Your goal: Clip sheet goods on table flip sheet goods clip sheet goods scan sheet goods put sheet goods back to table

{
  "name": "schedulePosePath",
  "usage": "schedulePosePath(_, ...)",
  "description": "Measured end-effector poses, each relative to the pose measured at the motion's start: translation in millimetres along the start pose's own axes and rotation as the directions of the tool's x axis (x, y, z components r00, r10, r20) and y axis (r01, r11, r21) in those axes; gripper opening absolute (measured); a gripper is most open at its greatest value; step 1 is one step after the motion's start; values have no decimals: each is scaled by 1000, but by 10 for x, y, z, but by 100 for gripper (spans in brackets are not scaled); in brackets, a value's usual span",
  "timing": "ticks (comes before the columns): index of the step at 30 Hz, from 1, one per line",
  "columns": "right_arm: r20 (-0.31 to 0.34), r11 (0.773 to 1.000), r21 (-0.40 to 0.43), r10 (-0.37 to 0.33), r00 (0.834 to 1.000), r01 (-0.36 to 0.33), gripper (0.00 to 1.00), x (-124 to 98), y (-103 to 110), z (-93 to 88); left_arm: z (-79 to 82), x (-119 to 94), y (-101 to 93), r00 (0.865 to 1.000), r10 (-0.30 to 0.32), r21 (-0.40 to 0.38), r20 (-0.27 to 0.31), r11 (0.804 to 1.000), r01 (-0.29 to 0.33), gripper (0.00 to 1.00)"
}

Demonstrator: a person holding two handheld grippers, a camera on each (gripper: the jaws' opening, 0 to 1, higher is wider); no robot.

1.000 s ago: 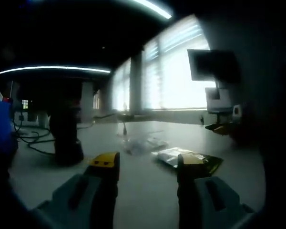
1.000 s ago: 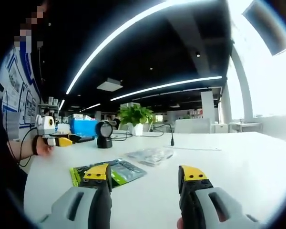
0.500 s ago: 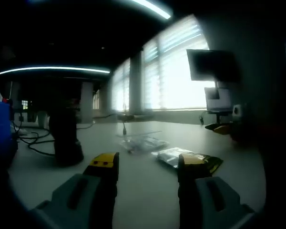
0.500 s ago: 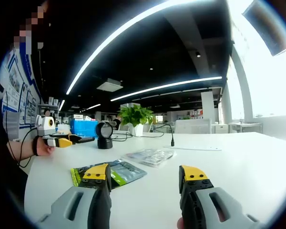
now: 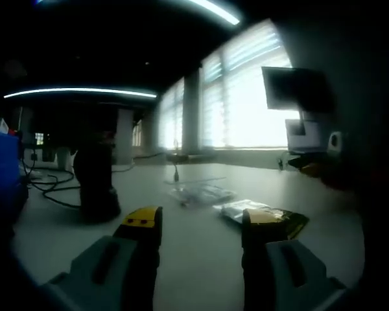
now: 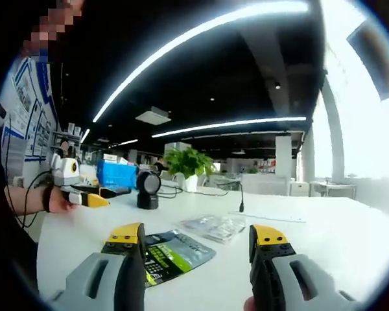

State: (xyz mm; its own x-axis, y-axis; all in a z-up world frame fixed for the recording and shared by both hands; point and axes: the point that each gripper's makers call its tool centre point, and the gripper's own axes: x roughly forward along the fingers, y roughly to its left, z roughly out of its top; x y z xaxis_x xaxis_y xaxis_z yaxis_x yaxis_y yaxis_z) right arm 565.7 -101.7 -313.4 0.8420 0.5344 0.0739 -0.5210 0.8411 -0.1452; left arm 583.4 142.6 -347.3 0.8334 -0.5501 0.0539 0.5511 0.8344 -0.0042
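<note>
A green and silver foil packet (image 6: 175, 251) lies flat on the white table (image 6: 350, 240), just ahead of my right gripper (image 6: 198, 238), whose yellow-tipped jaws stand open with nothing between them. Beyond the packet lies a clear plastic bag (image 6: 217, 225). In the left gripper view the same foil packet (image 5: 262, 213) lies to the right behind my left gripper (image 5: 200, 221), which is open and empty; the clear bag (image 5: 201, 192) rests further off. The left gripper (image 6: 84, 195) also appears at the left of the right gripper view, held by a hand.
A black barcode scanner on a stand (image 6: 147, 189) rises behind the packets, seen also as the dark scanner (image 5: 97, 188) in the left gripper view. Cables (image 5: 48, 188), a blue box (image 6: 118, 173) and a potted plant (image 6: 187, 167) sit at the table's far side. Bright windows (image 5: 246, 103) line one wall.
The right gripper's camera has moved closer and lower toward the foil packet, which now sits nearer its jaws. The left view has shifted slightly. Both grippers stay open.
</note>
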Motion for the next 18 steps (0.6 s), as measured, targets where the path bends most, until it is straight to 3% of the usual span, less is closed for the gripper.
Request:
schedulePosePath(6,-32,987,-152,50,998,-54,57,83,240,178,4,-1,14,1000,3,-10,3,1000,-2,42)
schedulePosePath(8,-59,967,-239,77,995,-89,57,110,375,210,5,-4,19,1000,5,-11,4,1000,-5,42)
schedulePosePath(13,-114,920,-366,105,988,-140,58,177,593,252,12,-4,27,1000,7,-15,8,1000,-7,42)
schedulePosePath(18,-152,891,-418,125,981,-178,58,222,688,228,13,-11,34,1000,12,-15,8,1000,-11,42)
